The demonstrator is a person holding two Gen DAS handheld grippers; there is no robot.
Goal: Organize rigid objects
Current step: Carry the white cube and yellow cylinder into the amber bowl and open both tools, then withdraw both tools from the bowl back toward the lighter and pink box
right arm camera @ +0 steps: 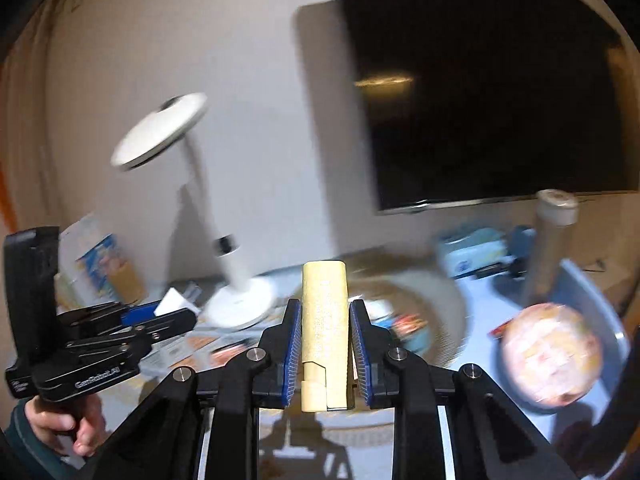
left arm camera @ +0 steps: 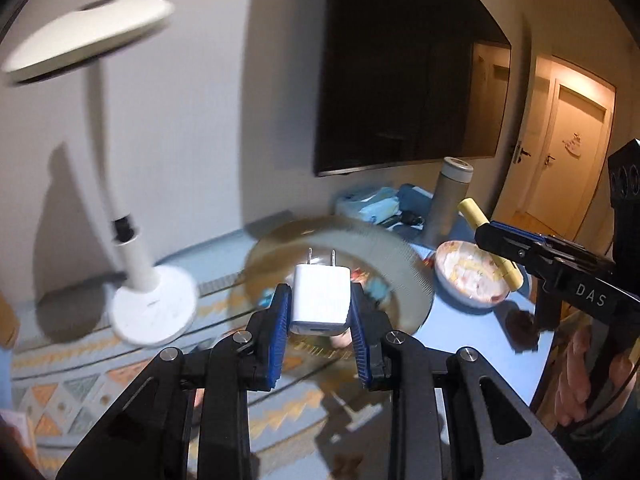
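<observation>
While clenched on a white charger (left arm camera: 320, 296) and a cream lighter (right arm camera: 324, 320), left tongs (left arm camera: 320, 316), right tongs (right arm camera: 325, 344) above the snack-filled tray (left arm camera: 416, 276).

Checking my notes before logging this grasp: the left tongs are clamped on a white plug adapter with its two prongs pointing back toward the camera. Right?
Not quite. The left tongs do clamp the white plug adapter, but its two prongs point away from the camera, toward the round tray. The left wrist view shows it.
</observation>
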